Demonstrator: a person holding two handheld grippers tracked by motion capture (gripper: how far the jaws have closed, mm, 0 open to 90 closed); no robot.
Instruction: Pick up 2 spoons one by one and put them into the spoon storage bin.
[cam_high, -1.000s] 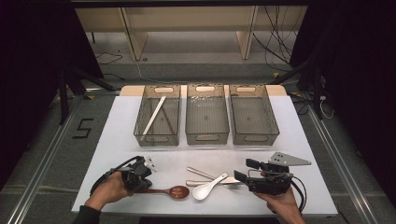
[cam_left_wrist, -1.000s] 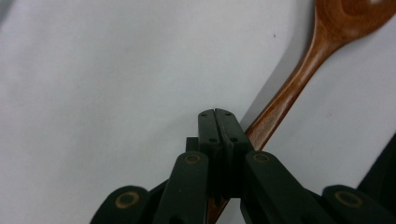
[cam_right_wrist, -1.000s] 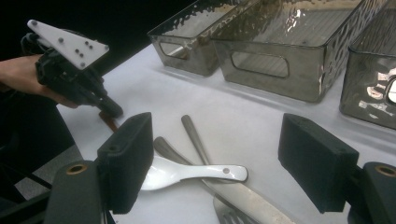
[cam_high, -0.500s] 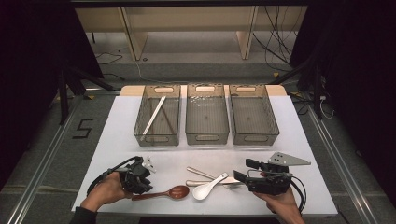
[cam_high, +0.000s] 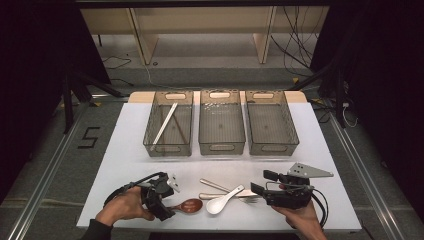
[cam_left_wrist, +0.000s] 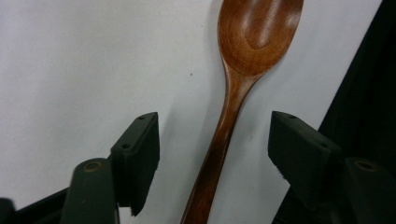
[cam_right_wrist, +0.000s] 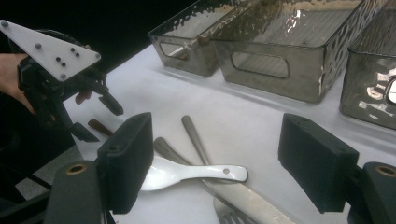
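A brown wooden spoon (cam_high: 187, 205) (cam_left_wrist: 233, 107) lies flat on the white table (cam_high: 125, 150) near the front edge. My left gripper (cam_high: 167, 200) (cam_left_wrist: 212, 140) is open. Its jaws have just been opening, and the spoon's handle lies between them with both pads clear of it. The right gripper view also catches this left gripper (cam_right_wrist: 100, 120) farther off. My right gripper (cam_high: 262, 182) (cam_right_wrist: 217, 163) is open and holds nothing, hovering just right of a white ceramic spoon (cam_high: 222, 201) (cam_right_wrist: 187, 173). That spoon rests on crossed metal cutlery (cam_high: 215, 186) (cam_right_wrist: 196, 140).
Three clear bins stand in a row at the back: left bin (cam_high: 168, 148) with a pale stick (cam_high: 164, 126) in it, middle bin (cam_high: 221, 148), right bin (cam_high: 272, 148). Bare table lies between the bins and the cutlery. The front edge is close to both hands.
The left gripper's jaws have spread apart around the spoon handle, and that hand has shifted a little. The spoon stays on the table. The right gripper has not moved.
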